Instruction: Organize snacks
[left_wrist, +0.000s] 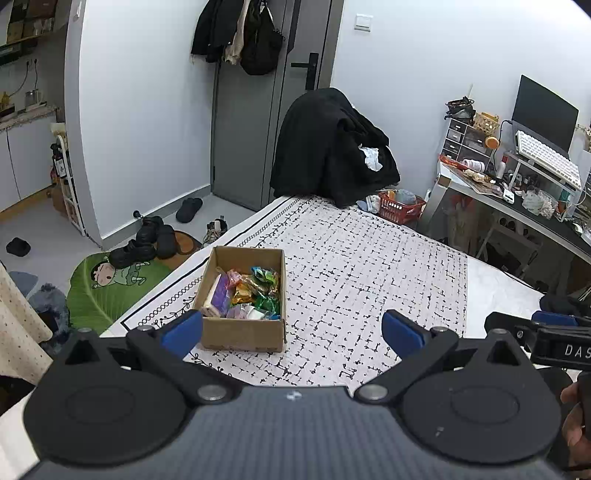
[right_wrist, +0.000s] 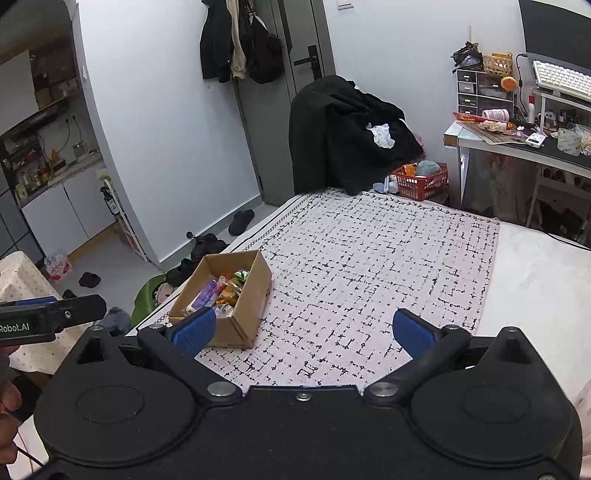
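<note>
Sitting near the left edge of the white black-patterned mat (left_wrist: 369, 266), the open brown cardboard box (left_wrist: 242, 332) holds colourful wrapped snacks (left_wrist: 255, 291). Only the left wrist view shows the green cartoon floor rug (left_wrist: 107, 288) fully. Left gripper (left_wrist: 291, 328) and right gripper (right_wrist: 303, 328) hover spread, empty; mat rightward lies bare.

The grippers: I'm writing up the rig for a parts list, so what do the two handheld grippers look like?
Both match: the left gripper and right gripper have matte black bodies with two round discs, silver pivot bolts, black linkage arms and blue textured finger pads. White lettering runs along each gripper's side, only partly readable. No cables or sleeves are clearly visible.
</note>
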